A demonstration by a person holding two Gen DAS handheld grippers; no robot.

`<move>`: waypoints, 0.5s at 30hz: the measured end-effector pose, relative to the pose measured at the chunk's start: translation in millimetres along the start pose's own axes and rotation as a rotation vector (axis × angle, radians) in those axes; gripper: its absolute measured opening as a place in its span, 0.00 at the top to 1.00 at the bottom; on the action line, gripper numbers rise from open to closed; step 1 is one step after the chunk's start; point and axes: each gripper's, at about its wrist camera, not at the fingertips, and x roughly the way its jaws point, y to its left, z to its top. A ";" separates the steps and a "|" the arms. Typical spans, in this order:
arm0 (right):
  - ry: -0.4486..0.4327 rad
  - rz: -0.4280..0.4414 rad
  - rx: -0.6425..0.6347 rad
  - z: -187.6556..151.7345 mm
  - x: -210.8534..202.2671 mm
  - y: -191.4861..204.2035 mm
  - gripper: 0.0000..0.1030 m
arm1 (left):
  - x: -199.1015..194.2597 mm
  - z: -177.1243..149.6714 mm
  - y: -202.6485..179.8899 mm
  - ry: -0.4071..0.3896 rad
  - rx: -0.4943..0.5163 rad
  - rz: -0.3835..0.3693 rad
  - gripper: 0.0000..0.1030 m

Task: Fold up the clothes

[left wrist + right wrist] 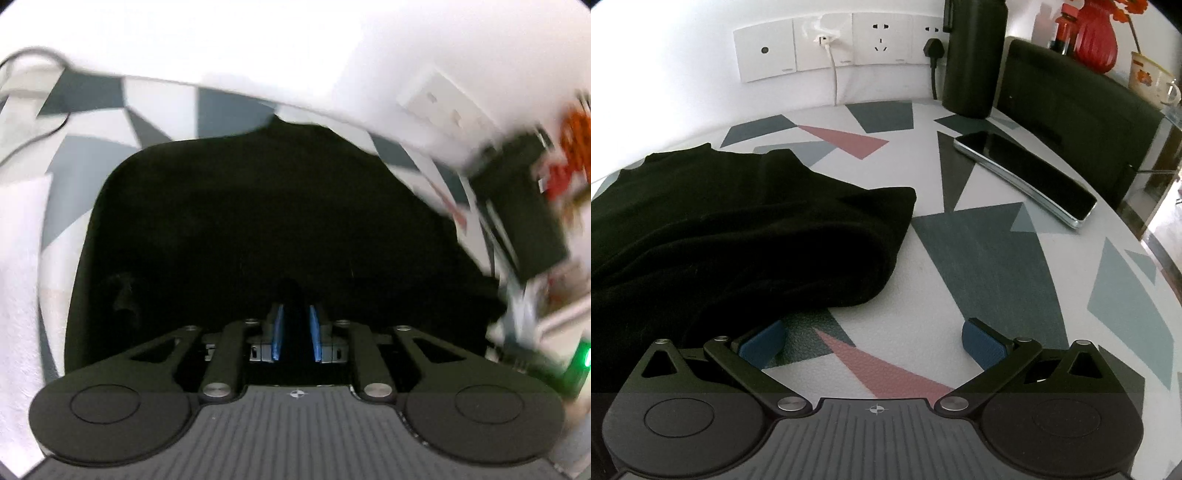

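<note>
Since we're working near to far, let's start with our left gripper (295, 338): its blue-padded fingers (277, 338) are drawn close together and seem to be pinching a dark fold of the black knit garment (258, 221), though everything's so dark there we can't swear the cloth is really caught. The whole left view is smeared, so we're guessing that side is moving, probably carrying an edge across to make a fold. That's why the cloth is filling the view and hanging in front of the lens rather than lying flat.

Our right gripper (875, 341) is doing the opposite: its blue pads (984, 343) are spread wide, holding nothing, hovering just over the white table with grey and pink triangle shapes (979, 258). The left pad is sitting right beside the near hem of the garment (738, 229), maybe just touching it, so we're reading it as lined up to grab or pin that edge.

The garment is lying bunched on the left half of the table, rounded over at its right end, so it's looking partly folded already.

Further out, a black smartphone (1027, 177) is lying well clear of the cloth, then a tall black cylinder flask (973, 59) by the wall, under the white wall sockets (834, 48). We're thinking the sweep needs to stay clear of that phone.
</note>
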 end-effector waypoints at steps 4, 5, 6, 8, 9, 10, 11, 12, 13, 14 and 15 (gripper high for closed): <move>0.000 0.001 -0.001 0.0 0.1 0.3 0.01 | 15.5 19.7 4.6 0.041 -0.117 -0.046 0.83; 0.000 0.001 -0.002 0.1 0.2 0.1 0.01 | 19.7 21.1 3.5 0.055 -0.126 -0.059 0.81; -0.001 0.002 -0.002 -0.2 0.2 0.0 0.01 | 24.0 22.5 2.5 0.069 -0.134 -0.071 0.75; -0.004 0.002 -0.003 -0.8 0.2 -0.1 0.01 | 31.2 20.6 -4.6 0.103 -0.115 -0.068 0.63; -0.006 0.003 -0.003 -1.2 0.2 -0.1 0.01 | 32.6 19.0 -6.3 0.115 -0.116 -0.067 0.62; -0.008 0.003 -0.004 -1.4 0.1 -0.1 0.01 | 33.7 17.4 -7.8 0.125 -0.118 -0.066 0.62; -0.010 0.004 -0.004 -1.6 0.0 -0.1 0.01 | 34.8 15.8 -9.3 0.136 -0.121 -0.065 0.63; -0.010 0.005 -0.005 -1.8 -0.1 0.0 0.01 | 35.9 14.2 -10.7 0.147 -0.124 -0.064 0.63; -0.011 0.006 -0.007 -2.0 -0.3 0.0 0.01 | 33.7 12.6 -11.5 0.151 -0.125 -0.064 0.64; -0.012 0.007 -0.008 -2.2 -0.4 0.0 0.01 | 31.1 11.0 -12.2 0.154 -0.125 -0.064 0.64; -0.013 0.007 -0.009 -2.4 -0.5 0.0 0.01 | 27.8 9.4 -12.5 0.155 -0.124 -0.062 0.64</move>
